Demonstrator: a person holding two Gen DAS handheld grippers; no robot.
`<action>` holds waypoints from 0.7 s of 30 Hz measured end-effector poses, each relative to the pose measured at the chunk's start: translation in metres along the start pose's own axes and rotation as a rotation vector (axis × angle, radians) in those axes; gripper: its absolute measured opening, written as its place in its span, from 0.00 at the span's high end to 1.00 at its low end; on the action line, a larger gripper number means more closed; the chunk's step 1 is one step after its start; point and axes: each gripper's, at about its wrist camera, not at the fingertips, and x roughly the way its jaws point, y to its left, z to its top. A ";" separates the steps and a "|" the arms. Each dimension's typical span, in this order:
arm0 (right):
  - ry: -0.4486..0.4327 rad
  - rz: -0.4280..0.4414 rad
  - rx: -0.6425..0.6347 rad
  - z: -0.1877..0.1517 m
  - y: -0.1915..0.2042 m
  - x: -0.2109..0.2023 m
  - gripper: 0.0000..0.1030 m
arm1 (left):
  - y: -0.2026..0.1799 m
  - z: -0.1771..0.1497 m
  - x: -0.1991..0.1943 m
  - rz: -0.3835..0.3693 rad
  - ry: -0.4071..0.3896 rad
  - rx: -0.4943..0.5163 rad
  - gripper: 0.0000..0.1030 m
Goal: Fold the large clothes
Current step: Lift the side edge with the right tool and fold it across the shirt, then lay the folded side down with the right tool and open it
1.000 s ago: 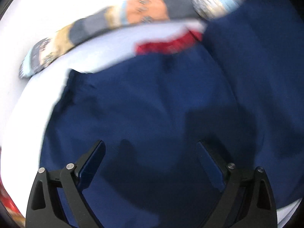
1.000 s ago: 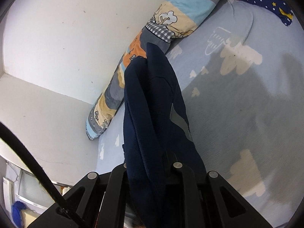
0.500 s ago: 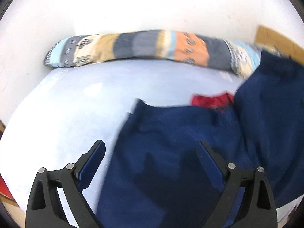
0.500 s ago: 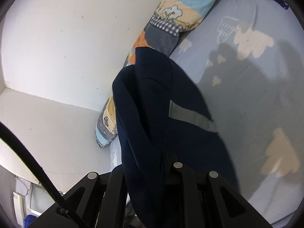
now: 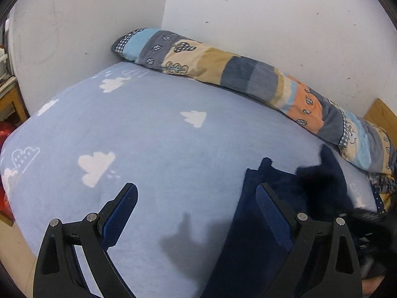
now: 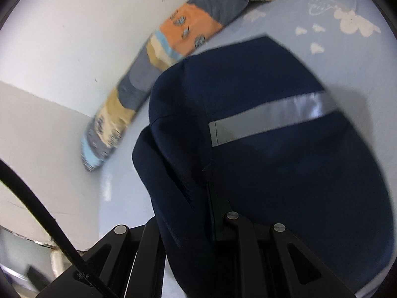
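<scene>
A navy blue garment (image 5: 270,236) lies on the light blue bed sheet (image 5: 153,144) at the lower right of the left wrist view. My left gripper (image 5: 196,198) stands open above the sheet with nothing between its blue pads; its right finger (image 5: 273,213) overlaps the garment's edge. In the right wrist view the same navy garment (image 6: 273,164), with a grey reflective stripe (image 6: 273,119), hangs bunched from my right gripper (image 6: 211,223), which is shut on the cloth. The fabric covers its fingertips.
A long patchwork bolster (image 5: 248,79) lies along the white wall (image 5: 273,12) at the back of the bed. A wooden board (image 5: 379,111) stands at the right. Wooden furniture (image 5: 10,99) and something red (image 5: 6,129) sit past the bed's left edge.
The left gripper has swung left off the garment and risen, now over bare sheet. The right gripper has carried the navy cloth across; it spreads wider, showing the grey stripe.
</scene>
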 end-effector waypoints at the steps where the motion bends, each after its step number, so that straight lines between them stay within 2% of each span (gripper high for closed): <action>1: 0.004 -0.019 -0.013 -0.008 0.003 0.011 0.88 | 0.004 0.001 0.000 -0.004 0.002 -0.006 0.07; 5: -0.004 -0.043 -0.062 -0.031 0.022 0.027 0.88 | 0.011 0.003 -0.006 -0.001 -0.013 -0.018 0.07; 10: -0.059 0.019 -0.141 -0.048 0.049 0.006 0.89 | 0.012 0.005 -0.007 -0.005 -0.017 -0.026 0.07; 12: -0.074 0.019 -0.166 -0.050 0.054 0.003 0.88 | 0.012 0.005 -0.006 -0.005 -0.014 -0.030 0.07; 14: -0.038 -0.001 -0.171 -0.053 0.049 0.016 0.88 | 0.010 0.005 -0.005 0.005 -0.014 -0.025 0.07; 16: 0.059 -0.025 -0.183 -0.058 0.040 0.044 0.88 | 0.008 0.005 -0.003 0.007 -0.010 -0.023 0.07; 18: 0.112 -0.055 -0.213 -0.070 0.032 0.067 0.88 | 0.006 0.005 -0.002 0.006 -0.008 -0.020 0.07; 21: 0.135 -0.076 -0.282 -0.091 0.026 0.086 0.88 | 0.002 0.005 -0.001 0.015 -0.009 -0.004 0.07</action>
